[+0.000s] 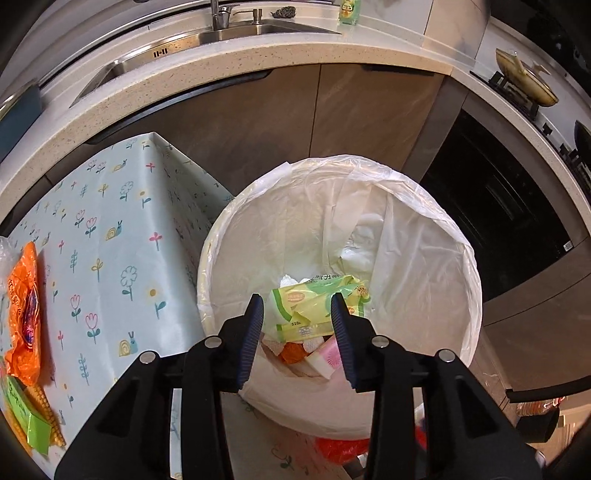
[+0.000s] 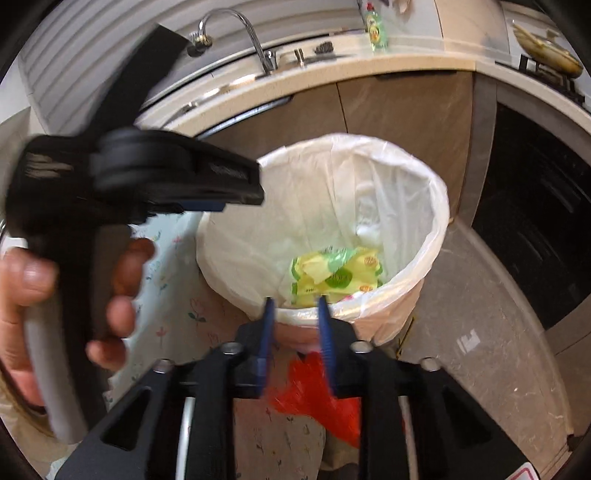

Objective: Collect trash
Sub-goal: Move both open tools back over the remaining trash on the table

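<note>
A white-lined trash bin (image 1: pixel 436 236) stands on the floor beside the table. A yellow-green wrapper (image 1: pixel 317 306) lies inside it on other scraps. My left gripper (image 1: pixel 297 304) is open and empty, directly above the bin's mouth. In the right wrist view the bin (image 2: pixel 413 206) holds the same wrapper (image 2: pixel 336 275). My right gripper (image 2: pixel 293 306) is open and empty, just short of the bin's near rim. The left gripper (image 2: pixel 236 192) shows blurred at the left, held by a hand. An orange wrapper (image 1: pixel 24 314) and a green-yellow packet (image 1: pixel 29 417) lie on the table's left edge.
The table has a floral cloth (image 1: pixel 110 258) left of the bin. A red bag (image 2: pixel 317 398) lies on the floor in front of the bin. Behind are a counter with a sink (image 1: pixel 229 33), cabinets and a dark oven (image 1: pixel 495 206) at the right.
</note>
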